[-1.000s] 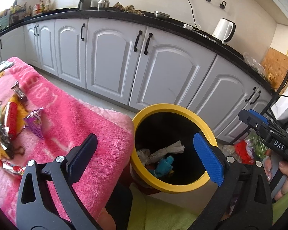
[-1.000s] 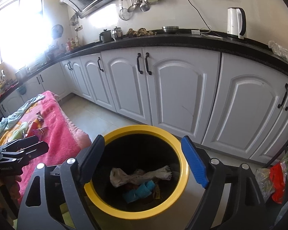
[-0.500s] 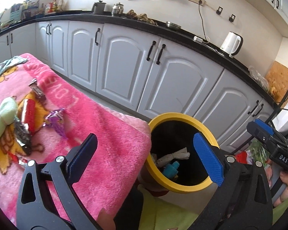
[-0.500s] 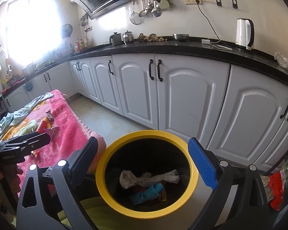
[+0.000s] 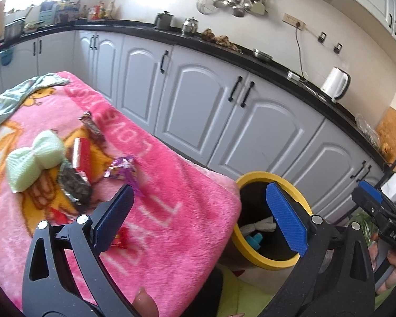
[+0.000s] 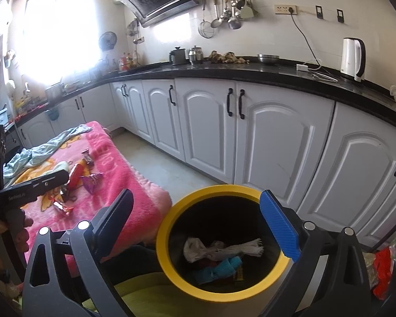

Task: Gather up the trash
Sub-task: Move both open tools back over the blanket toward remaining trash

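My left gripper [image 5: 200, 216] hangs open and empty above the near corner of a pink blanket [image 5: 171, 211]. On the blanket lie a purple wrapper [image 5: 121, 169], a red wrapper [image 5: 80, 153], a brown wrapper [image 5: 92, 125], a dark foil wrapper [image 5: 74, 185] and a small red wrapper [image 5: 120, 239], beside a pale green cloth bow [image 5: 34, 158]. A black bin with a yellow rim [image 6: 171, 264] stands right of the blanket. My right gripper [image 6: 198, 224] is open over it with nothing between its fingers. Inside the bin lie a white crumpled piece [image 6: 219, 248] and a teal scrap [image 6: 219, 268].
Grey cabinets [image 6: 277, 145] under a black counter [image 6: 250, 71] run along the far side, with a white kettle [image 6: 352, 59] on top. A teal cloth [image 5: 15, 100] drapes the blanket's far end. Red and green bags [image 6: 382, 264] sit on the floor at the right.
The left gripper has swung left and risen: the wrappers moved toward the middle of its view and the bin slid right. The right gripper's jaws widened a little and it drew back from the bin.
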`<state>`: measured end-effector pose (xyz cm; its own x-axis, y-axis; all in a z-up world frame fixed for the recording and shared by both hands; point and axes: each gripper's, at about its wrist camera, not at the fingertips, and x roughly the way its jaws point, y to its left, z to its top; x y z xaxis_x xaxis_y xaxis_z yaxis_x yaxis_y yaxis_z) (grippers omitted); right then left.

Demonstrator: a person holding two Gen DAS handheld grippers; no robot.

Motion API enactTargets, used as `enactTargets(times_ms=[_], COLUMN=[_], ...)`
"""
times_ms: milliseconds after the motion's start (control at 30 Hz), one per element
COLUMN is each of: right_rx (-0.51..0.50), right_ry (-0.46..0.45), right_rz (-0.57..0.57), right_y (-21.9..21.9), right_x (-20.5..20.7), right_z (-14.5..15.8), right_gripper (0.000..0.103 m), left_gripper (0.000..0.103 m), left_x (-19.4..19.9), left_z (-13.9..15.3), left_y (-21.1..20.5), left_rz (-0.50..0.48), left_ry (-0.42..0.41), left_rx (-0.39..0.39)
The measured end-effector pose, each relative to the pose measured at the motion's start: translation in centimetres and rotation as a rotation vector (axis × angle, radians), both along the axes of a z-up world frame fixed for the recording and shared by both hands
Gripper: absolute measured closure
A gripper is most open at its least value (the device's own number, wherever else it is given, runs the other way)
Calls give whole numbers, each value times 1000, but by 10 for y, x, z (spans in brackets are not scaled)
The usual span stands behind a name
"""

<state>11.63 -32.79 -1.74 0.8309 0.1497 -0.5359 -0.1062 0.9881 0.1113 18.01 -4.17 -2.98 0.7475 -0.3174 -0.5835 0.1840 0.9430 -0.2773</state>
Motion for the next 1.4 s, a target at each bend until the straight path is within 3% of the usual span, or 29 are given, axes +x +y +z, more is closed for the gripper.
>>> enactTargets(times_ms=[867,1400], right_rx=[-37,-58], right_ry=[8,29], right_rz=[250,388], right_y=[107,170], right_x=[7,14], right_z=[10,3], right_gripper=[9,8], left_gripper=[11,11], left_x=[-9,-12], left_z=[15,6], left_y=[102,166], left_rz=[226,377], left_ry=[-49,-31], left_rx=[-69,-118])
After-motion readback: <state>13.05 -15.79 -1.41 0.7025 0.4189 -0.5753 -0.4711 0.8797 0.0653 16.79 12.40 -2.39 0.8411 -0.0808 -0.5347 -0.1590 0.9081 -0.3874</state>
